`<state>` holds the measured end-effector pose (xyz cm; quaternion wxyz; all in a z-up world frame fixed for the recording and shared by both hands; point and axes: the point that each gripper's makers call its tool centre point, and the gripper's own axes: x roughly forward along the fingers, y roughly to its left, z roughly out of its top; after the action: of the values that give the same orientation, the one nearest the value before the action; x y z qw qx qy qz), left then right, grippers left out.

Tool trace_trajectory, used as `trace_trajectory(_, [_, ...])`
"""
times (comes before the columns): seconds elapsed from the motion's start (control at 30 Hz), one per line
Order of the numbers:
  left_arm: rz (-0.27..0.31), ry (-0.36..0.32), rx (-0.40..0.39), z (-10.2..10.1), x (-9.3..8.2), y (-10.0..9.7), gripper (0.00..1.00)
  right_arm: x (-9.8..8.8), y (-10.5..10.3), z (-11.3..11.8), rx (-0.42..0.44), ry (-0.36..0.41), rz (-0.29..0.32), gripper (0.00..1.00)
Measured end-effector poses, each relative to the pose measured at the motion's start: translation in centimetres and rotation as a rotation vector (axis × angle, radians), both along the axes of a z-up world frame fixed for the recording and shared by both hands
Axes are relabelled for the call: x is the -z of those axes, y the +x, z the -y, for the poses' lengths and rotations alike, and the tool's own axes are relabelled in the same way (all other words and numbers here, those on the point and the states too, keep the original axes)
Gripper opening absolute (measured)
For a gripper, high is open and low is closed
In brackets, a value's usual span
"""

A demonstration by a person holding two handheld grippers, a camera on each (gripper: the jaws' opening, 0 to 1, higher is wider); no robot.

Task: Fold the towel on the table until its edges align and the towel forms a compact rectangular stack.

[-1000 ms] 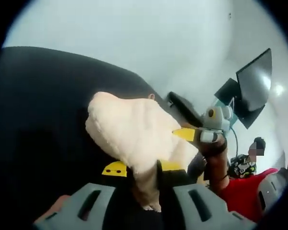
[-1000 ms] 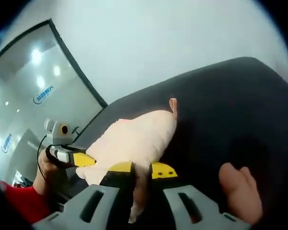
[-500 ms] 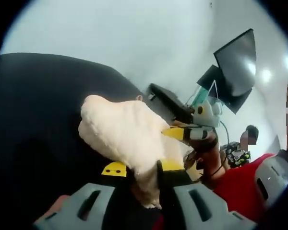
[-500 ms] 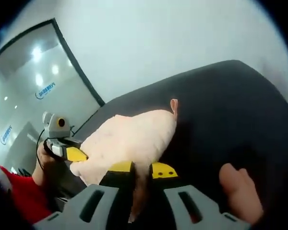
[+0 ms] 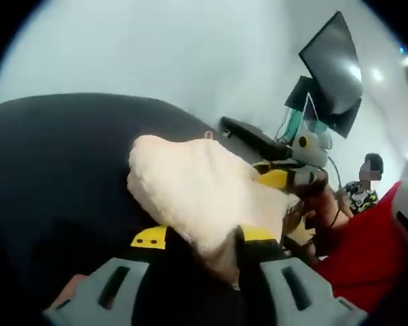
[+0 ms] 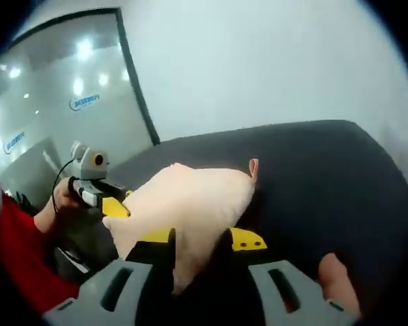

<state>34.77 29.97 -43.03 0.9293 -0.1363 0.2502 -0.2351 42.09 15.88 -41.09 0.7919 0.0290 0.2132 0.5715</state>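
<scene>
One towel (image 5: 197,197), cream and fluffy, hangs bunched above the dark table (image 5: 61,163), pinched at two places by two grippers. In the left gripper view, the left gripper (image 5: 202,243) is closed on the towel's near edge, cloth spilling down between its yellow-tipped jaws, and to the right the right gripper (image 5: 272,178) clamps the cloth's far right edge, held by a hand (image 5: 319,204) with a red sleeve (image 5: 367,251) behind it. The table's far edge curves against a pale wall, with open dark surface to the left and beyond the towel. A small tag (image 5: 209,135) sticks up at the towel's far corner.

In the right gripper view, the left gripper (image 6: 115,206) shows at the left, its yellow tip pressed into the cloth (I can't see between its jaws there), while the right gripper (image 6: 202,242) is closed on the towel (image 6: 187,200) in the foreground. The table (image 6: 326,170) lies bare on the right, out to its rounded far edge.

Against half a second ago, the towel looks wider and lower in both views, and the other gripper sits closer to it; the dark monitor (image 5: 330,64) at the far right has climbed in the left gripper view, which may just be the camera tilting.
</scene>
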Motion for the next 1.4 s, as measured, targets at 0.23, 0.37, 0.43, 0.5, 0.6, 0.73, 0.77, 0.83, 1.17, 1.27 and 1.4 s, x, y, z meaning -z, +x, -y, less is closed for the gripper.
trace_trajectory(0.23, [0.234, 0.132, 0.012, 3.0, -5.7, 1.4, 0.56, -3.7, -0.1, -0.4, -0.018, 0.159, 0.082, 0.33])
trace_trajectory(0.37, [0.223, 0.159, 0.088, 5.6, -4.4, 1.6, 0.67, -2.6, -2.5, -2.3, -0.108, 0.094, 0.163, 0.36])
trace_trajectory(0.43, [0.187, 0.206, 0.095, 5.5, -2.8, 1.7, 0.66, -1.1, -3.4, -3.0, -0.146, 0.041, 0.212, 0.38])
trace_trajectory(0.5, [0.175, 0.284, 0.096, 4.9, -1.3, 1.9, 0.66, 0.2, -3.5, -3.4, -0.160, -0.004, 0.252, 0.45])
trace_trajectory(0.6, [0.182, 0.315, 0.109, 5.1, -0.3, 1.7, 0.65, 0.3, -3.7, -3.5, -0.166, 0.019, 0.282, 0.45])
trace_trajectory(0.73, [0.213, 0.308, 0.133, 5.0, -0.7, 1.2, 0.66, -0.4, -3.7, -2.9, -0.203, 0.066, 0.257, 0.45])
trace_trajectory(0.77, [0.225, 0.290, 0.143, 5.0, -1.2, 0.9, 0.66, -0.7, -3.6, -2.5, -0.211, 0.074, 0.253, 0.45])
trace_trajectory(0.83, [0.294, 0.259, 0.158, 4.7, -2.8, 0.5, 0.64, -1.9, -2.8, -1.9, -0.198, 0.130, 0.272, 0.44])
trace_trajectory(1.17, [0.498, 0.316, 0.042, -4.1, -5.8, -1.4, 0.60, -3.4, 0.4, 0.0, -0.161, 0.209, 0.385, 0.33])
trace_trajectory(1.27, [0.543, 0.295, 0.030, -6.1, -6.0, -2.4, 0.57, -2.9, 2.6, 0.7, -0.103, 0.164, 0.408, 0.33])
trace_trajectory(1.4, [0.557, 0.312, 0.027, -8.1, -4.6, -2.5, 0.47, -3.3, 4.0, 1.1, -0.073, 0.221, 0.382, 0.29])
